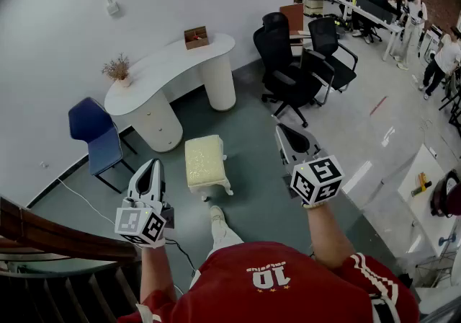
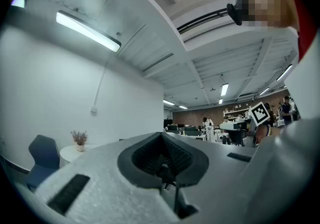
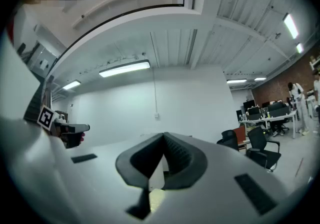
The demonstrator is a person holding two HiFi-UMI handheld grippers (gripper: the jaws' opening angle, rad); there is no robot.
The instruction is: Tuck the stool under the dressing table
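Note:
A cream stool (image 1: 204,161) with a padded top and curved white legs stands on the dark green floor, in front of the white curved dressing table (image 1: 167,62) by the wall. My left gripper (image 1: 150,168) is held to the stool's left, shut and empty. My right gripper (image 1: 287,133) is held to the stool's right, shut and empty too. Both are in the air, apart from the stool. In the left gripper view the shut jaws fill the lower half, with the table (image 2: 70,152) far off. A strip of the stool (image 3: 156,199) shows through the right gripper's jaw slit.
A blue chair (image 1: 95,135) stands left of the table. Black office chairs (image 1: 292,69) crowd the right side. A dried plant (image 1: 117,69) and a small box (image 1: 195,37) sit on the table top. A cable (image 1: 83,199) runs over the floor. A wooden rail (image 1: 50,236) is at lower left.

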